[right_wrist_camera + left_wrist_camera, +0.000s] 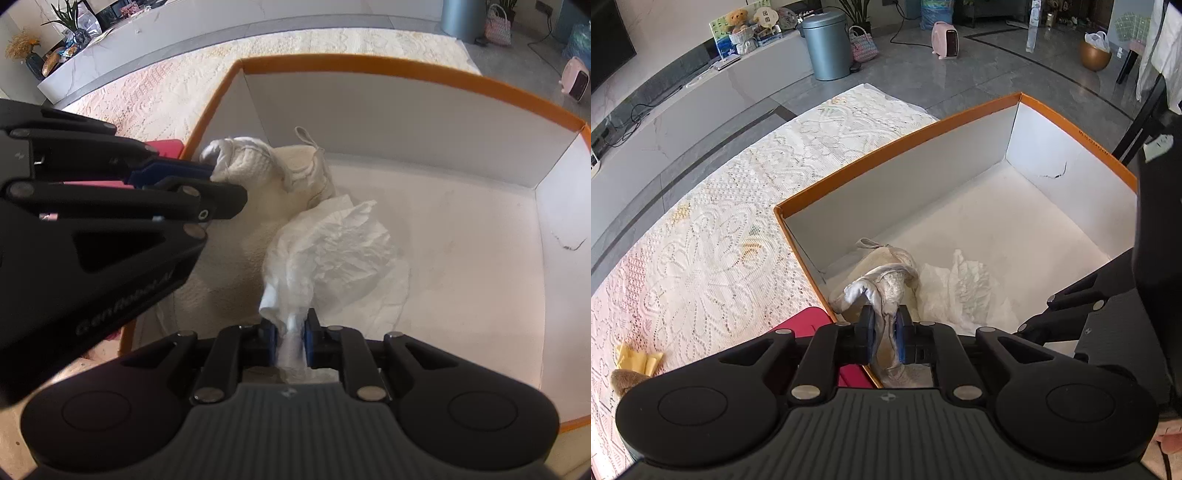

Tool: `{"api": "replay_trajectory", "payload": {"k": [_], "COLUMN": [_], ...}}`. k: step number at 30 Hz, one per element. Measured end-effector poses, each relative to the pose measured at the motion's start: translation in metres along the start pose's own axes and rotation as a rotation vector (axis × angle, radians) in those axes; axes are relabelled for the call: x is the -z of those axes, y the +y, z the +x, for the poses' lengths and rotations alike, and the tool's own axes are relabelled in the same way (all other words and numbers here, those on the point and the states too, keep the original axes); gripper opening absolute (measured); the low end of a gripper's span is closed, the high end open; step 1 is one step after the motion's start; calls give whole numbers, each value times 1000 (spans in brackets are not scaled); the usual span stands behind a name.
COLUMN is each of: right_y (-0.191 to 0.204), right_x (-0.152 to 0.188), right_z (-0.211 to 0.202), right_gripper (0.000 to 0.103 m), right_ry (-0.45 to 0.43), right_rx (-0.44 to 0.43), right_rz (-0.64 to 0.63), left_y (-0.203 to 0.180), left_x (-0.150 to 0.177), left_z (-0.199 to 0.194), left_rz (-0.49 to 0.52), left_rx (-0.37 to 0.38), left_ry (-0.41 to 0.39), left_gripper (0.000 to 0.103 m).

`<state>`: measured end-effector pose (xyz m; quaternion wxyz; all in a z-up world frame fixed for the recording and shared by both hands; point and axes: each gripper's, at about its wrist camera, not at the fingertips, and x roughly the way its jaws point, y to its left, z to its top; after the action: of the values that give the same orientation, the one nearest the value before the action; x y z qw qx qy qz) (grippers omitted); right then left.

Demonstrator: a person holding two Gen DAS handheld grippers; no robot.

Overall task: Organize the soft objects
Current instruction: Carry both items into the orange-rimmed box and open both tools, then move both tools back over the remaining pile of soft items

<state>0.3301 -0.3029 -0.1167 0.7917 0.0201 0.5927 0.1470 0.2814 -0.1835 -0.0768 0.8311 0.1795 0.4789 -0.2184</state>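
Much of what I hold is hidden by my own tools: my left gripper [885, 334] is clamped on a bunched fold of the cream garment [886, 273], and where that cloth runs below the blue pads I cannot see. My right gripper [290, 338] is pinched shut on the thin white cloth [332, 243], whose near end disappears under the black body. Both pieces lie in the near left corner of the orange-edged box [894, 147], touching each other, the cream one against the left wall. In the right wrist view the left tool blocks the box's near corner. A red thing [809, 319] just outside the box is mostly covered. At the frame edge, a yellow scrap [639, 360] and something brown and furry [624, 380] are cut off. The box rests on a cream lace spread [713, 236]; beyond are grey polished floor, a grey-blue bin [825, 44], a pink heater [945, 40] and a low white counter [665, 110].
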Motion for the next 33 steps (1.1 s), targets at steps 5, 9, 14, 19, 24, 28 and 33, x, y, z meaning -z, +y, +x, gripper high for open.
{"api": "replay_trajectory", "payload": {"k": [5,9,14,19,24,28,33], "right_y": [-8,-4,5,21,49,67,107], "right_x": [-12,-17,-19,-15,6,49,89], "right_z": [-2,-16,-42,-69,-96,-117,-123], "right_gripper": [23,46,61,70,73,74,74], "right_ry": [12,-15,-57,-117,-262,-410,-538], "right_rx": [-12,8,41,92,149,170,154], "right_rz": [51,40,35,16,-6,-12,-18], "left_y": [5,4,8,15,15,14,19], "left_x": [2,4,8,22,49,77,117], "left_z": [-6,-26,-57,-90,-124,-149,-167], "left_rz": [-14,-7,-21,-63,-101,-137,-220], "left_rx": [4,-14,-41,-49,-84,-121,-154], "left_ry": [-40,-109,-180,-261,-361,-432,-480], "left_gripper": [25,43,56,60,60,60,61]}}
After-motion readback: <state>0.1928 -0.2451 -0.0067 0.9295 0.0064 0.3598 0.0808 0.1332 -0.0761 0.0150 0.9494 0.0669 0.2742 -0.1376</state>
